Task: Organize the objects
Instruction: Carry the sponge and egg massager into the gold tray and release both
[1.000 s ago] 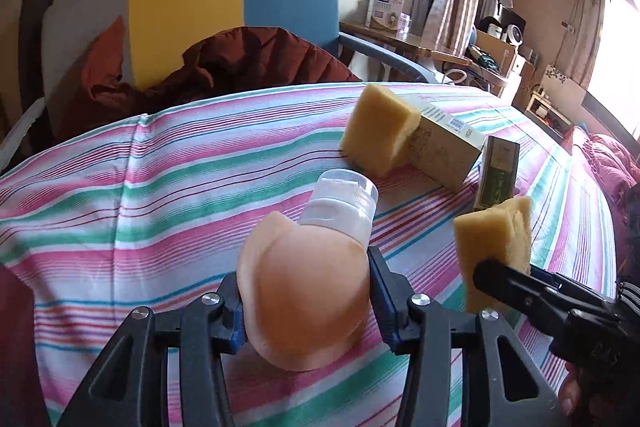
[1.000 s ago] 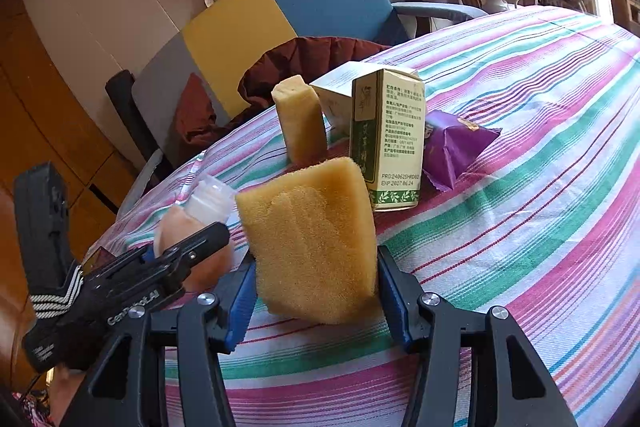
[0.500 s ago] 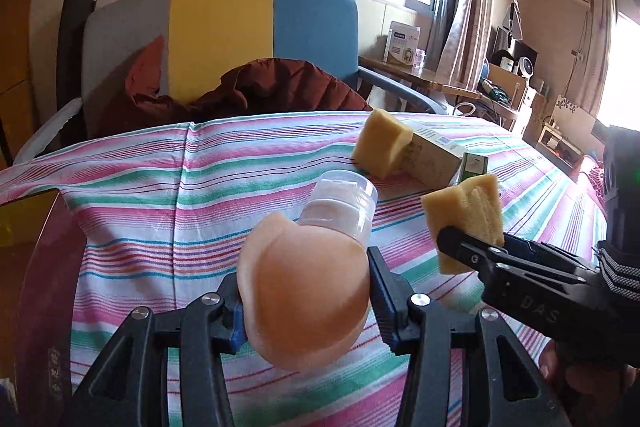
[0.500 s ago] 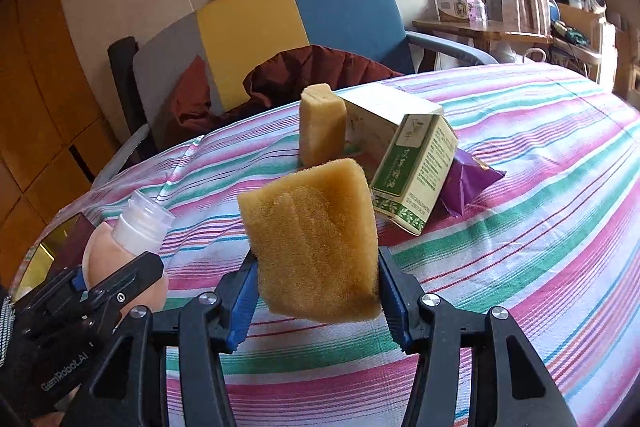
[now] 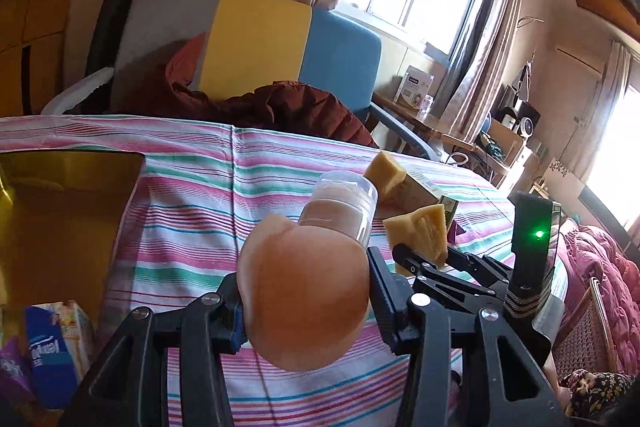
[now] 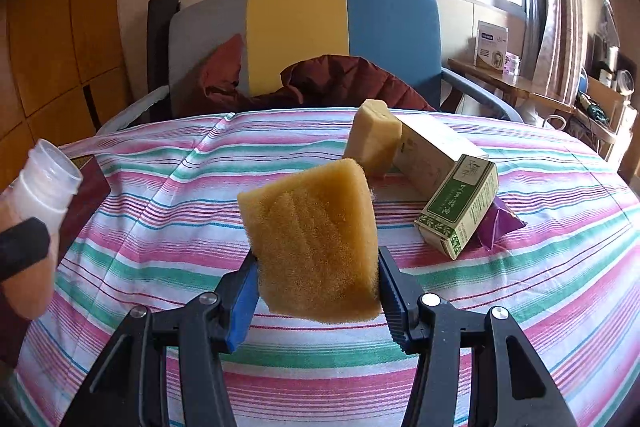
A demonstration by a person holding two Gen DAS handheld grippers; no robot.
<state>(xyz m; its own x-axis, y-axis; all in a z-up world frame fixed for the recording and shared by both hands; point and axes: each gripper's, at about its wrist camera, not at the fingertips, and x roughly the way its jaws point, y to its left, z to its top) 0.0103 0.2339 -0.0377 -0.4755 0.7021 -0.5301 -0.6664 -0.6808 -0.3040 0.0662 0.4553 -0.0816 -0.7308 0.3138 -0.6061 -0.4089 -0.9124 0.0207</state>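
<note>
Nearest in the left wrist view, the left gripper is closed about halfway on a peach bottle, its squashy body pinched between the jaws and its clear cap pointing forward and a little right, so the bottle's long axis runs along the fingers. It hangs above the striped cloth, touching nothing else.

Left of the bottle and lower, a gold-lined box stands open at the table's edge, with a blue packet near its close corner. The box lies to the left of both tools, and the left gripper is the nearer one. If the box is where things go, which I judge likely but cannot confirm, the coming move is a swing left and down, cap leading.

Just right of the bottle, the right gripper is closed about as far on a sponge, held upright and clear of the cloth.

Beyond the sponge, a second sponge leans against a pale carton; a green carton lies tilted beside it, partly over a purple packet. All four are well apart from the box.

Farthest back, a chair with a red jacket stands behind the table.
</note>
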